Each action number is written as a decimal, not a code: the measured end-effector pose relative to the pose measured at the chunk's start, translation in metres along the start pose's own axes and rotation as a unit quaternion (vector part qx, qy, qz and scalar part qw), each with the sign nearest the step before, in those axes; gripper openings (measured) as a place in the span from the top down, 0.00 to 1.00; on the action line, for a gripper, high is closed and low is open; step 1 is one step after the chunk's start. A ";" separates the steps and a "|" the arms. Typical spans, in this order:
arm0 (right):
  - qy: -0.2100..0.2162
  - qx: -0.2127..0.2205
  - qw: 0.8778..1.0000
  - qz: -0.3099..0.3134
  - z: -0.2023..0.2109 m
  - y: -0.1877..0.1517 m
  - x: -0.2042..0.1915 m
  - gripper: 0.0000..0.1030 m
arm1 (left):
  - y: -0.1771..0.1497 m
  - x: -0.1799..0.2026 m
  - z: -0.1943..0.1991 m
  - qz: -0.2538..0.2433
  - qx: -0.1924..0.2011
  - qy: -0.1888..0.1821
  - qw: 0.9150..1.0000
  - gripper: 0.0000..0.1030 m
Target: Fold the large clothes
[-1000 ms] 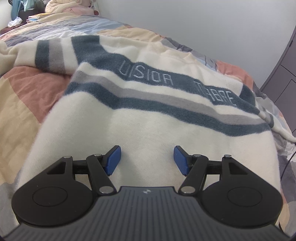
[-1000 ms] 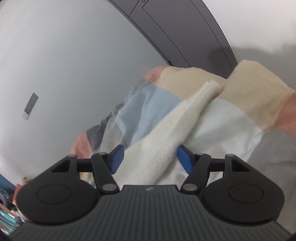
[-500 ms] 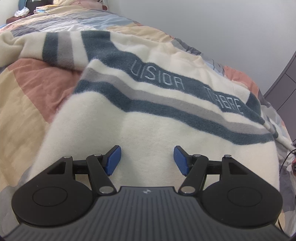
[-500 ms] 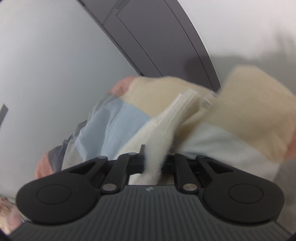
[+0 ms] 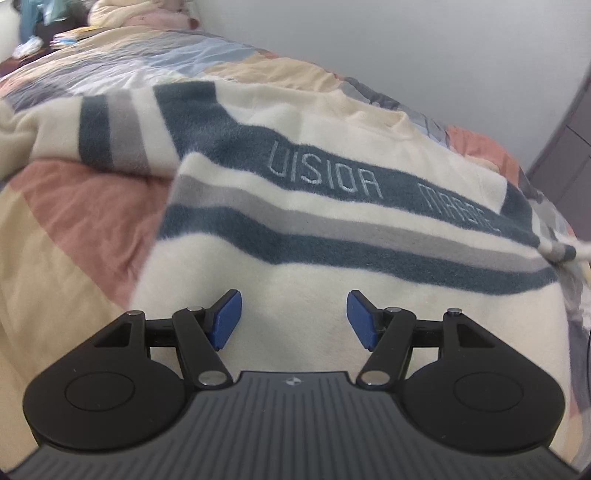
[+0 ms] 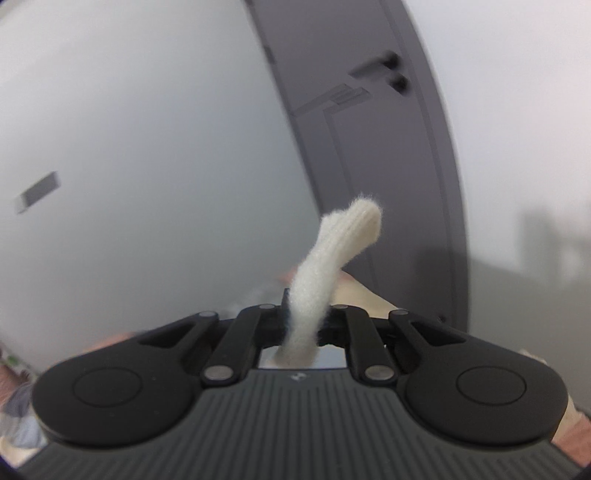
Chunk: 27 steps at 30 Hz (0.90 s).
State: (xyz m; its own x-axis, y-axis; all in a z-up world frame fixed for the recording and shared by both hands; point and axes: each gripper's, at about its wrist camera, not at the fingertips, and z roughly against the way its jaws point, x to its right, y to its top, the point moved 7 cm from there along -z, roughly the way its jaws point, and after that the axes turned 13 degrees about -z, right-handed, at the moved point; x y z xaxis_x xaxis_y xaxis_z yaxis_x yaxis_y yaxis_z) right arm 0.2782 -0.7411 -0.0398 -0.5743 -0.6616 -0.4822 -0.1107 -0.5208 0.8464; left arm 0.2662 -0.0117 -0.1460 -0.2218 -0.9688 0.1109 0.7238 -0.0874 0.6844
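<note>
Left wrist view: a cream sweater with dark blue and grey stripes lies spread front-up on the bed, which is covered by a patchwork quilt of pink, tan, pale blue and grey blocks. One blue stripe across the chest of the sweater carries pale stitched letters. A striped sleeve lies across the quilt off the far left corner of the sweater. The left gripper hangs over the plain cream lower part of the sweater, its blue pads set well apart with nothing between them, so it stands open. Beyond the sweater a plain grey wall runs along the far edge of the bed, and a heap of pale bedding sits at the far end, well apart from the sweater. In the right wrist view the right gripper has just closed and is clamped on a narrow cream strip of the sweater, which rises from between the jaws and curls over to the right at its ribbed tip. Behind that strip stands a dark grey wardrobe against a pale wall; part of the view is blurred
</note>
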 end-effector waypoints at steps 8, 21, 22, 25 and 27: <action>0.138 0.052 0.979 0.143 0.119 0.029 -0.153 0.89 | 0.002 -0.043 0.030 0.046 0.030 0.013 0.998 0.33; 0.349 0.012 0.913 0.210 0.320 -0.082 -0.310 0.89 | -0.019 -0.069 0.073 0.097 0.058 -0.009 0.994 0.33; 0.364 0.003 0.906 0.217 0.334 -0.099 -0.316 0.89 | -0.021 -0.073 0.079 0.105 0.063 -0.010 0.992 0.33; 0.400 -0.030 0.883 0.243 0.368 -0.151 -0.328 0.89 | -0.019 -0.083 0.092 0.126 0.081 -0.016 0.989 0.33; 0.421 -0.054 0.866 0.263 0.388 -0.188 -0.330 0.89 | -0.016 -0.087 0.098 0.135 0.092 -0.021 0.986 0.33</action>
State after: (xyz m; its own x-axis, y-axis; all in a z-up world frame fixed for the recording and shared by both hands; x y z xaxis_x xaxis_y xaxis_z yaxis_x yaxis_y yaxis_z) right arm 0.1736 -0.2151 0.0475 0.2776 -0.9583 -0.0682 0.0905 -0.0446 0.9949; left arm 0.2103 0.0969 -0.0962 -0.0673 -0.9404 0.3333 0.6299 0.2190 0.7451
